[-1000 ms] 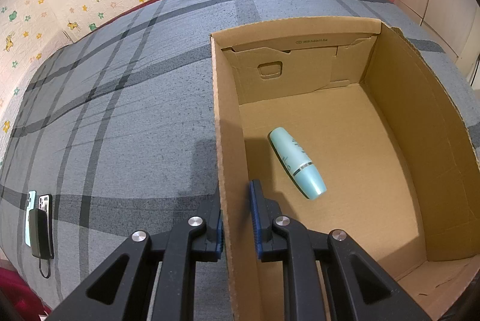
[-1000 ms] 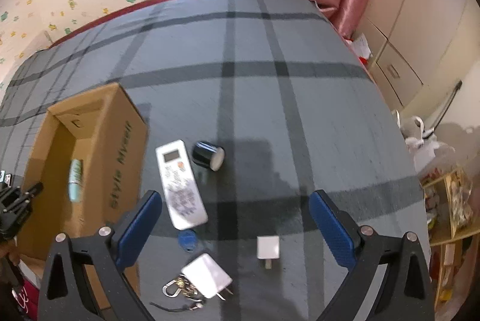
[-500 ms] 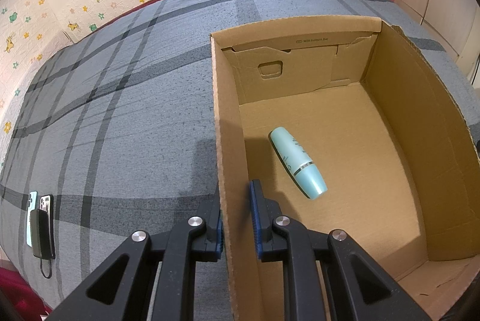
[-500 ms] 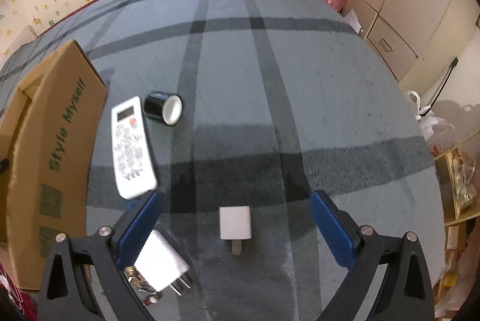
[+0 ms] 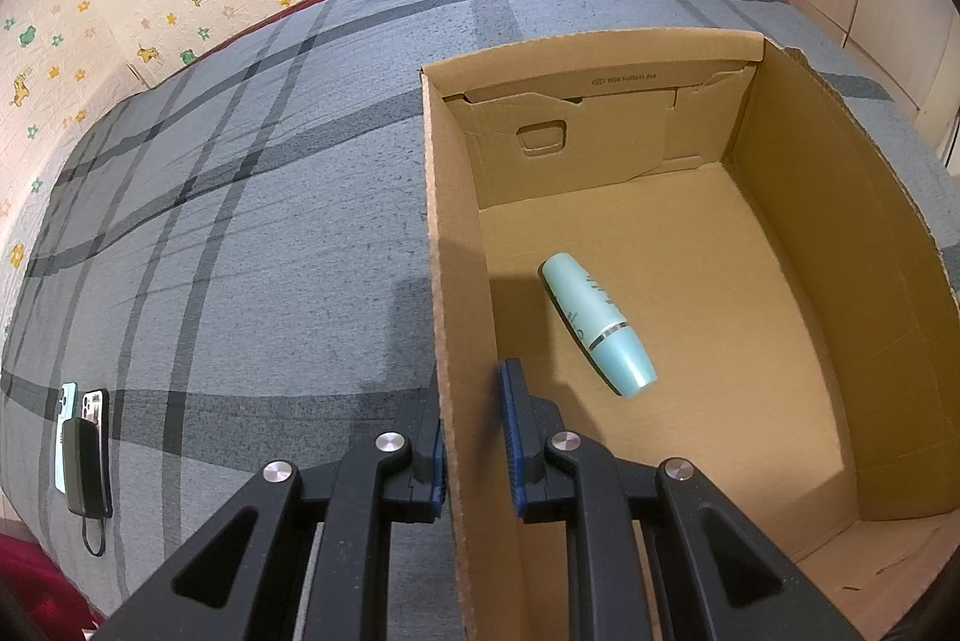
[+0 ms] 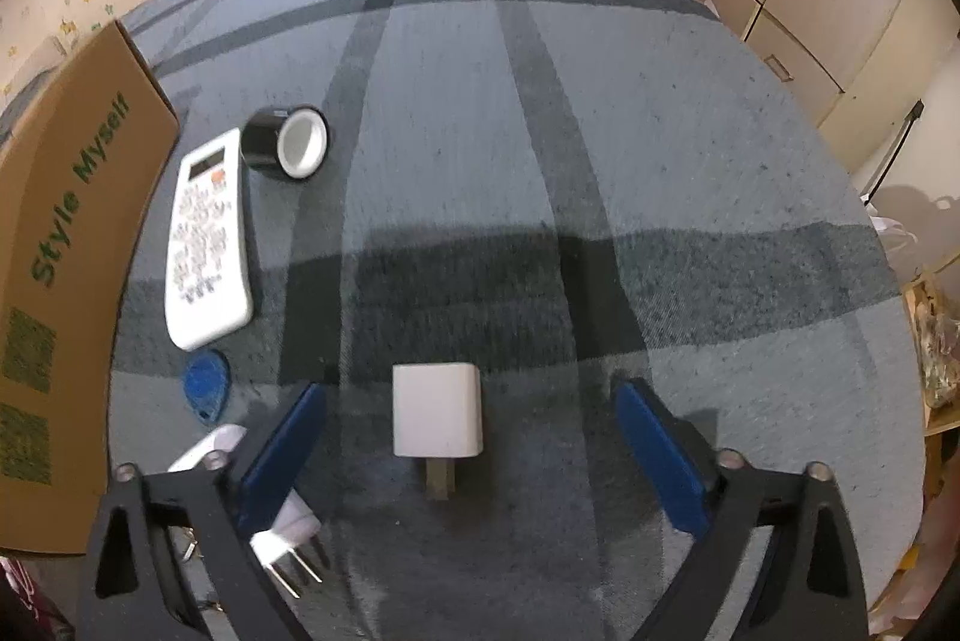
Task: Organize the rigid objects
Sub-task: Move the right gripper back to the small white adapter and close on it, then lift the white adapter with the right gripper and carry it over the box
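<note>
- the left gripper (image 5: 471,437), black with blue pads, is clamped narrow on the near side wall of the open brown cardboard box (image 5: 447,281); one pad sits outside the wall and one inside, both pressed to the cardboard.
- inside that box, a pale teal capped tube (image 5: 597,323) lies on its side on the floor, just beyond and to the right of the inner pad, not touching it.
- the box's near right corner and bottom flap are cut off by the picture's edge.
- left of the box on the grey plaid bedspread (image 5: 240,251), near the edge, lie two phones with a dark power bank (image 5: 84,467) on top; their detail is hard to make out.
- the right gripper (image 6: 471,452) stands wide, and its jaws have just been closing a little; a small white cube charger (image 6: 437,410) lies between the pads, touching neither, its prongs pointing toward the camera.
- a second white plug adapter (image 6: 288,527) is partly hidden behind the left finger, only its prongs and one end showing.
- a blue teardrop key fob (image 6: 206,383) lies just beyond that finger.
- farther out are a white remote control (image 6: 207,239) and a black tape roll (image 6: 288,143) just beside its top end, with the printed side of the box at the left.
</note>
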`<control>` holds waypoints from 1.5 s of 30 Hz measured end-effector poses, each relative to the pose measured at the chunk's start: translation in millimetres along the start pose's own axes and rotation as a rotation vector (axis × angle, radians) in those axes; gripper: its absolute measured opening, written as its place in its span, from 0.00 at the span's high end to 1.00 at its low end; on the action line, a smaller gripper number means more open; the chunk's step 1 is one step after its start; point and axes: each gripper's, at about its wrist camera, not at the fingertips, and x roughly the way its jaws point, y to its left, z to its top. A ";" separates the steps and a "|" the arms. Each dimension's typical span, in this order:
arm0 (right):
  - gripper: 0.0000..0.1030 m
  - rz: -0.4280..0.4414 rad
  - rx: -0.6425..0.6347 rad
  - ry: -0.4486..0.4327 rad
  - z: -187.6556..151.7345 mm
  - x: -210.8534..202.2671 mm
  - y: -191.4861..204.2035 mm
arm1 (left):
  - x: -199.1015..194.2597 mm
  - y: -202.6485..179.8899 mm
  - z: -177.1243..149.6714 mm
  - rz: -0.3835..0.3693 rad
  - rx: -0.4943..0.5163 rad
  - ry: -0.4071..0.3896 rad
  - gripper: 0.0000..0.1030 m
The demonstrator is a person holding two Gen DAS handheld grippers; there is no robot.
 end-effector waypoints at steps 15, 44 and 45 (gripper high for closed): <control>0.73 0.061 0.008 0.010 -5.2 -8.3 -3.5 | -0.5 -1.0 0.3 0.007 0.004 0.001 0.84; 0.73 0.086 -0.085 -0.125 40.6 -90.4 43.1 | 0.1 -1.4 0.6 0.005 0.005 0.004 0.84; 0.73 0.091 -0.091 -0.133 42.9 -93.7 46.0 | 0.0 -1.4 0.5 0.005 0.004 0.004 0.84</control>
